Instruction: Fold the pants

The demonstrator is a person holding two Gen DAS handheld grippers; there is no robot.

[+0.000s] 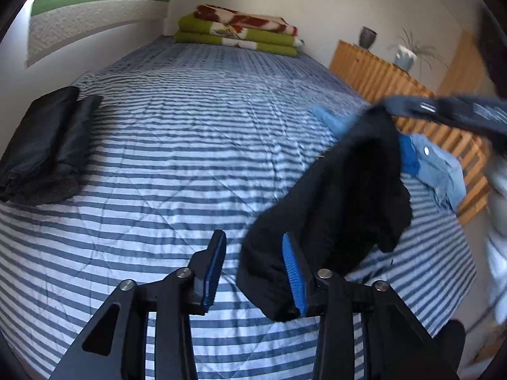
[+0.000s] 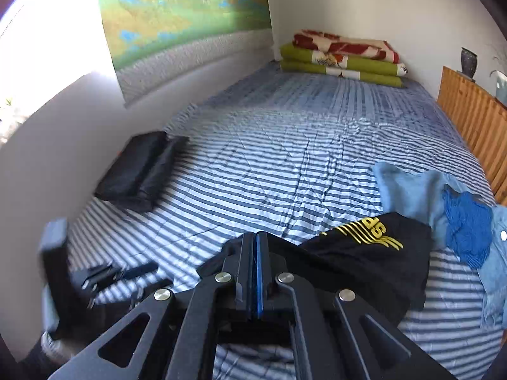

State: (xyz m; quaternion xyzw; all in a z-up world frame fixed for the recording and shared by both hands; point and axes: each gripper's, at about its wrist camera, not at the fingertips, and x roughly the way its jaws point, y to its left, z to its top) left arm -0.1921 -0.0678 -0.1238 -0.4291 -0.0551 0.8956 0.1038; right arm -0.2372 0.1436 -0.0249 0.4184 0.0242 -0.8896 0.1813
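Bed (image 1: 177, 145): the whole foreground of both views is being filled by its blue-and-white striped cover, creased near the middle.

Wooden slatted frame (image 1: 380, 76): is being seen along the bed's right edge; a dark vase (image 1: 367, 36) and a potted plant (image 1: 407, 55) are being carried on top of it.

Folded blankets (image 2: 343, 60): 2 green ones are being stacked at the far end against the wall, with a red-and-cream one on top.

Black pants (image 2: 364, 269): are being held up off the cover at the bed's right side, near the frame. Yellow lettering is being shown in the right wrist view. In the left wrist view the cloth is hanging down in a dark bunch, its lower end lying against the outer side of the right-hand finger.

Blue garments (image 2: 443, 202): a pale blue and a bright blue piece are being left heaped just behind the pants.

Folded black garment (image 1: 41, 145): is lying at the left edge by the wall, well apart from the pants.

Right hand-held gripper (image 2: 256, 255): jaws are being pressed together on black cloth of the pants.

Left hand-held gripper (image 1: 253, 266): jaws are being held wide, nothing between the blue pads (image 1: 212, 269).
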